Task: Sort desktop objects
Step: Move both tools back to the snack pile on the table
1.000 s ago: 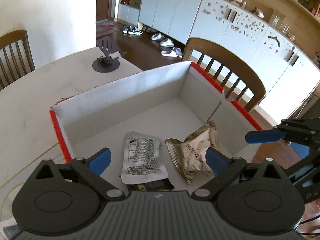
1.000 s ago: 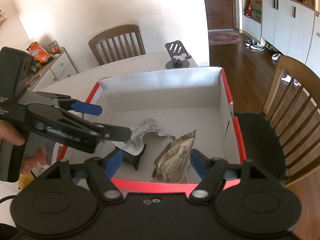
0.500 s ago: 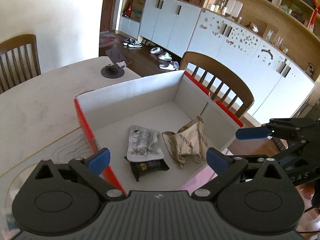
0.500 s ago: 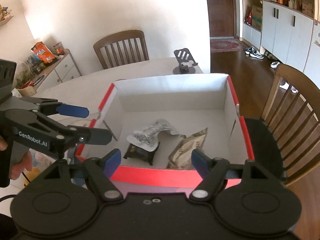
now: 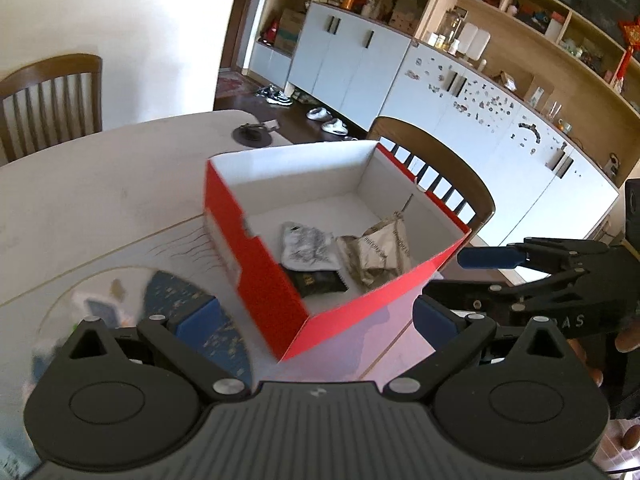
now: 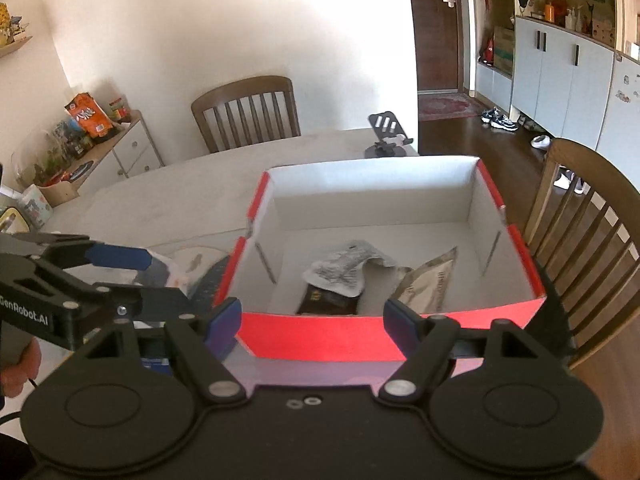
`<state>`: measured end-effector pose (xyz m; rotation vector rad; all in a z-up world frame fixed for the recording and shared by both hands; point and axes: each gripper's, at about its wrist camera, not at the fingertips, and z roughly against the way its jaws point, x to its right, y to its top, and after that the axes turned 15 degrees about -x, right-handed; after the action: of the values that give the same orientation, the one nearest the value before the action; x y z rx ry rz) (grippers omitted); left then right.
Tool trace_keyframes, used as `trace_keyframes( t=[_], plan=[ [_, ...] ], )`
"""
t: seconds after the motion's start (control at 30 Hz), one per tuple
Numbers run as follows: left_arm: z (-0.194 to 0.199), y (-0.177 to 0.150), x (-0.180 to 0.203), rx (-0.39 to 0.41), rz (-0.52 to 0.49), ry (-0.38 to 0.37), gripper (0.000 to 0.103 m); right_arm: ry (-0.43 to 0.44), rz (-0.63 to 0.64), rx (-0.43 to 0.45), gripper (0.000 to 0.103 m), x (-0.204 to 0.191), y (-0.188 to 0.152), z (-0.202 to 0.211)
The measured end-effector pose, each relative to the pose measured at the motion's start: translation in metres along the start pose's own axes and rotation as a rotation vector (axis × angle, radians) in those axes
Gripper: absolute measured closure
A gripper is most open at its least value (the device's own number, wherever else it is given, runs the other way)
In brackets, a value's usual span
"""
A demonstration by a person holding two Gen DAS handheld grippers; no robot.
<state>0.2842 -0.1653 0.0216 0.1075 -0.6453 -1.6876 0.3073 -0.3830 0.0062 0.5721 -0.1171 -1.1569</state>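
Table (image 6: 160, 196) edge: both grippers (image 5: 316, 316) (image 6: 312, 320) tilt down, jaws wide, empty.

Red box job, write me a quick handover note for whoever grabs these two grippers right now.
Left gripper: open, nothing between the fingers, held short of the red box.
Right gripper: open, empty, facing the box's near wall.
In the box: a silver packet lying partly over a black packet, and a gold-brown packet beside them.
Done: three packets are in the box.
Left: blurred items lie on the table left of the box, near the left gripper; too blurred to name. They look like the next things to sort.
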Motion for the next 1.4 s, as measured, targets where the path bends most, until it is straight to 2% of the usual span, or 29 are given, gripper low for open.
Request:
trace_keyframes(
  t=[0.17,0.53,0.87,1.4],
  plan=[
    [0.021,-0.022,-0.023,0.011,0.019,-0.002,0.000,-0.016,0.008,0.027,0.025,-0.027,-0.006,-0.002],
    [0.057,-0.068,-0.074,0.038,0.069,0.035,0.000,-0.001,0.037,0.028,0.025,-0.088,-0.018,-0.013],
    [0.077,-0.105,-0.125,0.037,0.123,0.098,0.000,-0.007,0.056,0.018,0.025,-0.132,-0.029,-0.025],
    [0.073,-0.147,-0.189,-0.006,0.193,0.181,0.000,-0.026,0.053,-0.022,0.025,-0.164,-0.042,-0.053]
  ],
)
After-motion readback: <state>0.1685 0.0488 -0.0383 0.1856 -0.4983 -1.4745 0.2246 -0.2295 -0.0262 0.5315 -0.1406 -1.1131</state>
